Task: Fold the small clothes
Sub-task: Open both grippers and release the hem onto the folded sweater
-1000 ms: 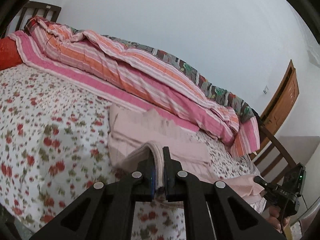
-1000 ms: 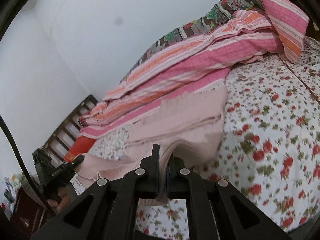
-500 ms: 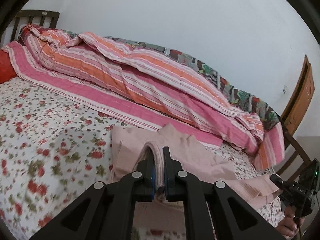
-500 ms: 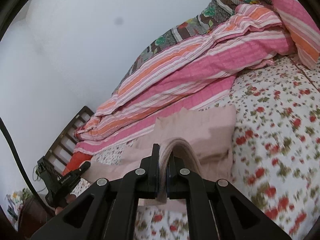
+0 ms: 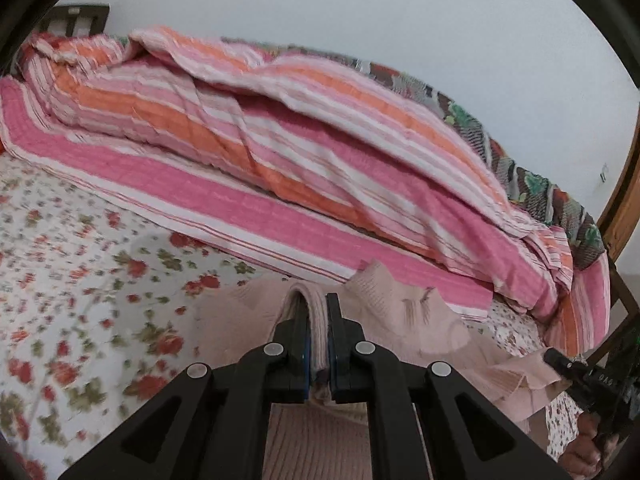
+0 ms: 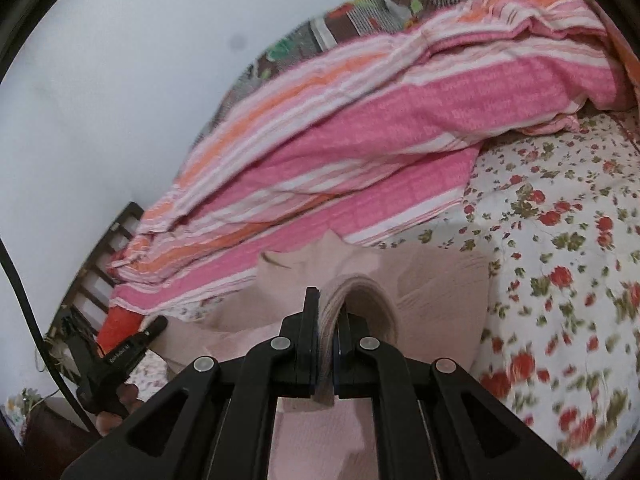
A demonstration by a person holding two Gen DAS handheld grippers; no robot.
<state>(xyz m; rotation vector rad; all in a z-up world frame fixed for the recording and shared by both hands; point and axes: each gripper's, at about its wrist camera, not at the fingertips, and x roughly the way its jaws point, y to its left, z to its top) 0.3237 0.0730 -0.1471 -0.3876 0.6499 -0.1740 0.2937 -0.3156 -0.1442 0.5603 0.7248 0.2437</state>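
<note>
The left gripper (image 5: 318, 320) and right gripper (image 6: 328, 312) each pinch a folded edge of the pale pink knit garment (image 5: 400, 312). Just ahead of both lies the striped quilt's edge (image 5: 248, 216); bare floral bedsheet (image 6: 560, 280) spreads outward.

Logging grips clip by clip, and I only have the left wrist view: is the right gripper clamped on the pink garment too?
Observer: Yes, the right gripper is shut on a folded edge of the pink garment.
Operator: What lies past the garment on that side?
Observer: Floral sheet, with the striped quilt behind it.
Operator: Is my gripper visible from there?
Observer: Yes, the left gripper shows side-on, held in a hand.
</note>
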